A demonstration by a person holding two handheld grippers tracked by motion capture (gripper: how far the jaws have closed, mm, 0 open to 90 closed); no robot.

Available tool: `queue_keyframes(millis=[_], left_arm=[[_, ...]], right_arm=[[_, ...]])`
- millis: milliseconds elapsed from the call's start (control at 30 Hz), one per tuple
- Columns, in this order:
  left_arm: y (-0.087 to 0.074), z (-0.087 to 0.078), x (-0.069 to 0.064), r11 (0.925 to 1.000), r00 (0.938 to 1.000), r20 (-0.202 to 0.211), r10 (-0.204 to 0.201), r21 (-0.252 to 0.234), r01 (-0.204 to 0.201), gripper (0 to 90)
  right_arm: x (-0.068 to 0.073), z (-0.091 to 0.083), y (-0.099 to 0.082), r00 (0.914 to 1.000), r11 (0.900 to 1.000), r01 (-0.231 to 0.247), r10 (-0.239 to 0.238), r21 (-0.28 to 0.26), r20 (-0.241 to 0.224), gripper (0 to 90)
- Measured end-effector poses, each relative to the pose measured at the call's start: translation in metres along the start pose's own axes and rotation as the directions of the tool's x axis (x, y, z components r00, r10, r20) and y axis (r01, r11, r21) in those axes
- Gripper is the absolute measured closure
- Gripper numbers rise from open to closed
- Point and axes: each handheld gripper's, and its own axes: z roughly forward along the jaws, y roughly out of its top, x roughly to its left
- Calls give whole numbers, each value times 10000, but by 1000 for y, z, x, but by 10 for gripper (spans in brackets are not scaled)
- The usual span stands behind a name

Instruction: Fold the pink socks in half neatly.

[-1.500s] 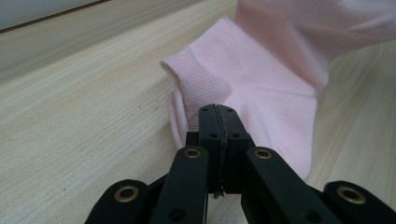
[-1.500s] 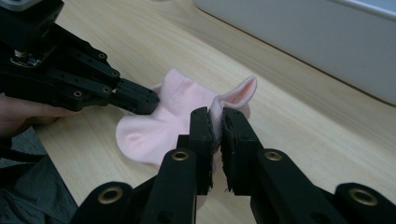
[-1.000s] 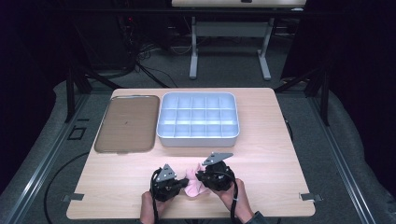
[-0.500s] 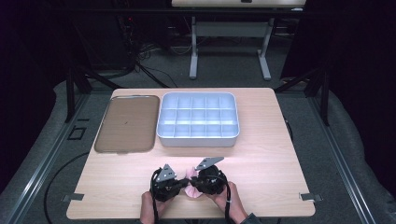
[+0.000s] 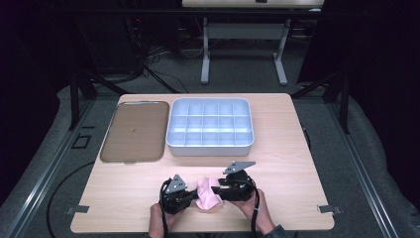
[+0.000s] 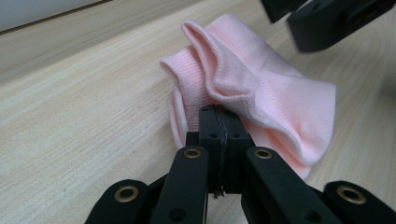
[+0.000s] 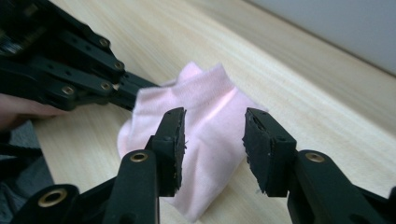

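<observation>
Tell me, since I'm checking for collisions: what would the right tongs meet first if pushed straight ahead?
Most likely the pink sock, lying just ahead of the right tongs, whose jaws have just been opening with nothing pressed between them.

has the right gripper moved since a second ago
Yes. In the high view the right gripper has shifted slightly left, toward the left gripper, judged against the compartment tray. Its fingers have just been opening over the pink sock.

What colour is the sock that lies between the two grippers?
The sock is plain pale pink; the left gripper view shows it best.
</observation>
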Motion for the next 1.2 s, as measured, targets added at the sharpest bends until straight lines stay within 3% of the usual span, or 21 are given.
queue_keyframes(millis=[100,367,467,533,567,667,733,800,1000,1067,1100,1133,1200], left_arm=[[0,0,0,10000,10000,7,-8,-3,8,894],[0,0,0,10000,10000,17,-13,18,13,895],[0,0,0,10000,10000,19,-3,-2,3,894],[0,0,1,10000,10000,62,-24,-27,24,893],[0,-2,2,9999,9995,290,-108,-99,111,826],[-1,-9,2,9992,9991,266,-322,-209,328,803],[-3,-13,2,9990,9990,244,-369,-230,375,823],[-5,-10,2,9995,9991,290,-316,53,315,849],[-6,-9,3,9992,9988,285,-398,21,397,890],[-6,-8,3,9998,9996,195,-210,31,209,892],[-6,-8,3,9998,9996,195,-210,31,209,892],[-6,-8,3,9994,9990,281,-340,13,339,893],[-6,-8,4,9993,9988,307,-375,28,374,892]], right_arm=[[4,13,-1,9987,9985,280,-299,464,405,595],[13,30,-1,9935,9911,1090,-1112,758,247,636],[14,38,-3,9920,9889,1217,-1241,852,229,759],[14,39,-3,9927,9898,1166,-1188,817,219,785],[12,39,-3,9935,9905,1104,-1122,817,176,835],[11,40,-3,9941,9912,1067,-1080,783,125,860],[11,40,-3,9935,9907,1111,-1127,791,168,871],[12,40,-3,9938,9915,1080,-1095,727,168,876],[15,36,-5,9921,9910,1202,-1221,598,293,887],[18,30,-5,9909,9906,1305,-1316,399,275,889],[18,30,-5,9909,9906,1305,-1316,399,275,889],[19,27,-4,9913,9914,1306,-1307,54,159,889],[19,25,-3,9892,9892,1462,-1462,46,104,889]])
